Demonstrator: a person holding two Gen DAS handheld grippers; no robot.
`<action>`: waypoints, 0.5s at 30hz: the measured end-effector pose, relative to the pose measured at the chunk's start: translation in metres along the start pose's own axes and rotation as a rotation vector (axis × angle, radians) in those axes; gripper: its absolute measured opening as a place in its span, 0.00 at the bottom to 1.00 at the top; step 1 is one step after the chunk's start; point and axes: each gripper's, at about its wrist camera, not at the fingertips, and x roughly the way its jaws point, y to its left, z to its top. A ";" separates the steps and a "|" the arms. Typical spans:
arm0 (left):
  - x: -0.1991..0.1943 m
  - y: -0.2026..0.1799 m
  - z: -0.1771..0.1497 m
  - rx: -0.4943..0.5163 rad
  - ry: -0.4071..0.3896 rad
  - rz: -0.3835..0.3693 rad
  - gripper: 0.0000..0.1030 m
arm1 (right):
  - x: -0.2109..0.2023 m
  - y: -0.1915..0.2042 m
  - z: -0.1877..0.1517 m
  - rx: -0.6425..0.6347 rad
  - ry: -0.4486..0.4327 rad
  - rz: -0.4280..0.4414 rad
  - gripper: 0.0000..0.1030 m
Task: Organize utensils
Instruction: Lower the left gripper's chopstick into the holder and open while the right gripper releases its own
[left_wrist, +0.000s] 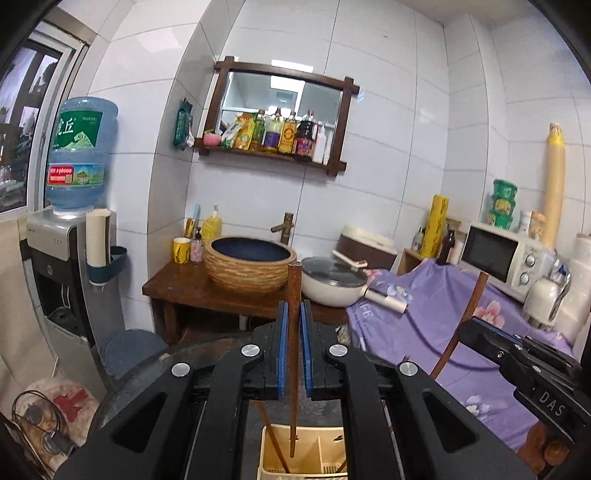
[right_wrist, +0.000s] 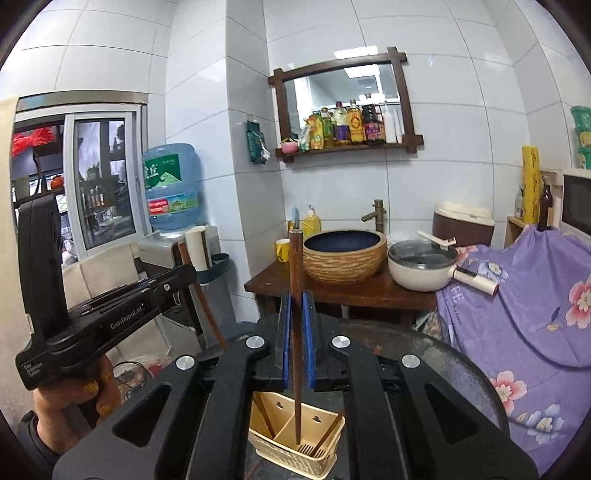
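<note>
left claw (left_wrist: 294, 314): clamped, near level | right claw (right_wrist: 296, 306): clamped, near level

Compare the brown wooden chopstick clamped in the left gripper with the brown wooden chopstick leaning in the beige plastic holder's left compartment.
The clamped chopstick stands nearly upright; the leaning chopstick slants. The clamped chopstick is pinched in the shut left gripper; the leaning chopstick rests free in the beige holder, untouched. Both are thin, dark brown wooden sticks.
</note>
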 end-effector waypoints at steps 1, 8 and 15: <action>0.005 0.001 -0.009 0.003 0.010 0.002 0.07 | 0.006 -0.003 -0.009 0.008 0.012 -0.006 0.07; 0.023 0.016 -0.049 -0.012 0.090 0.006 0.07 | 0.027 -0.021 -0.052 0.072 0.065 -0.035 0.07; 0.033 0.020 -0.071 -0.008 0.150 -0.001 0.07 | 0.037 -0.025 -0.073 0.108 0.103 -0.044 0.07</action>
